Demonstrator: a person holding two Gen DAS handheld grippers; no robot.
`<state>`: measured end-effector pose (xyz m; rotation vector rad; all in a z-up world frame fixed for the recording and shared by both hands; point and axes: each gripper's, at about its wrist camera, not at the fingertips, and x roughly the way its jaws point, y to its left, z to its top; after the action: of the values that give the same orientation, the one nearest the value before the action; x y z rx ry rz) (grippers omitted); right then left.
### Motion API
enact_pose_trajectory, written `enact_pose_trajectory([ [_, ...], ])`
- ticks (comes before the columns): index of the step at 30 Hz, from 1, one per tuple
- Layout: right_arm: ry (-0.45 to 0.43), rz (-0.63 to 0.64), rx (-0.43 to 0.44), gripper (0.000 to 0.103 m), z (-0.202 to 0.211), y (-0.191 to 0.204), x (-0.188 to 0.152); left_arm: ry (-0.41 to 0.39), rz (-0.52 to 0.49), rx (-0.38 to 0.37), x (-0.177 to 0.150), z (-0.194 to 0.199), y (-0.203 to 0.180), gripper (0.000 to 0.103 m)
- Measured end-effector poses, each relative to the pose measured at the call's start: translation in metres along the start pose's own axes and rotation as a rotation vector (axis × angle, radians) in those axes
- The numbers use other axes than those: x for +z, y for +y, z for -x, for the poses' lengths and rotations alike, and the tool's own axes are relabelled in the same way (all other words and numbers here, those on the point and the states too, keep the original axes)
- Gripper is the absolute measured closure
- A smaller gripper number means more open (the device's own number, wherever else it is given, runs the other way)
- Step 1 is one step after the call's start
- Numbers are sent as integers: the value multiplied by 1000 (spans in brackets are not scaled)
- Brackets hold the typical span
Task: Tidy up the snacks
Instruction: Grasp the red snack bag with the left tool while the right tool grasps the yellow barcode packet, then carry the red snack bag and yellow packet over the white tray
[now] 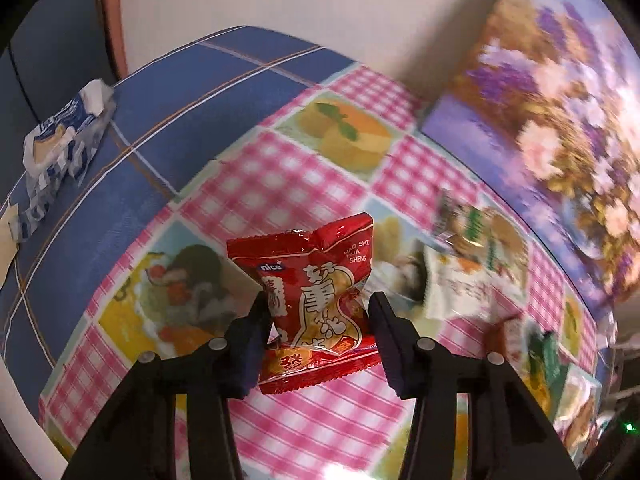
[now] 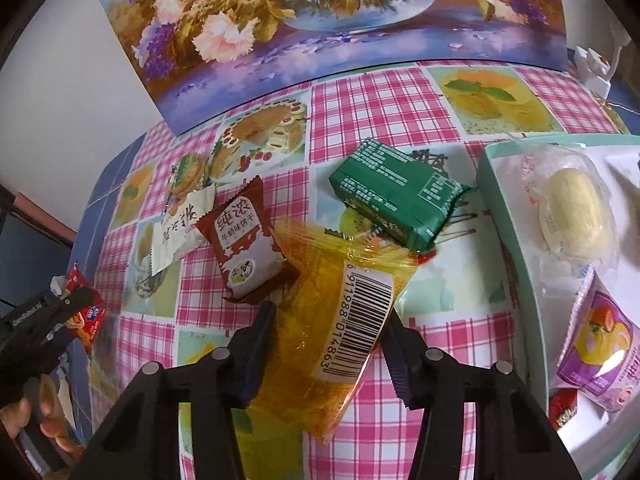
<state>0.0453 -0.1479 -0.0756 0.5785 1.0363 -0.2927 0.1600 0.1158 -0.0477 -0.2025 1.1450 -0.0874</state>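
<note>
My left gripper point(image 1: 316, 312) is shut on a red peanut snack packet point(image 1: 316, 300) and holds it above the pink checked tablecloth point(image 1: 256, 184). The same packet and gripper show at the far left of the right wrist view point(image 2: 84, 312). My right gripper point(image 2: 328, 320) is shut on a yellow-orange clear packet with a barcode label point(image 2: 332, 332), low over the cloth. On the cloth lie a brown-and-white milk biscuit pack point(image 2: 244, 244), a cream packet point(image 2: 180, 224) and a green wrapped pack point(image 2: 400, 196). A mint-green tray point(image 2: 508, 240) at the right holds a yellow cake in clear wrap point(image 2: 572, 212) and a purple packet point(image 2: 604, 356).
A flower painting point(image 2: 320, 16) leans on the wall behind the table. A blue-and-white packet point(image 1: 60, 136) lies on the blue plaid cloth point(image 1: 168, 96) at the left. A white power strip point(image 2: 596, 68) sits at the far right. Blurred snack packets point(image 1: 472, 264) lie to the right in the left wrist view.
</note>
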Motion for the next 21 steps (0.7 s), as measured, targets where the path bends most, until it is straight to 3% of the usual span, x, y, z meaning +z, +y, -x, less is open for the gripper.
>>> enact_pose_trajectory([
  [7,-29,-17,42,52,25,-8,-4,-7,-66,-57,-22,26,-34,52],
  [21,-158,-56,89,52,102,-43,-2,-150,-243,-124,-53,98,-113,52],
])
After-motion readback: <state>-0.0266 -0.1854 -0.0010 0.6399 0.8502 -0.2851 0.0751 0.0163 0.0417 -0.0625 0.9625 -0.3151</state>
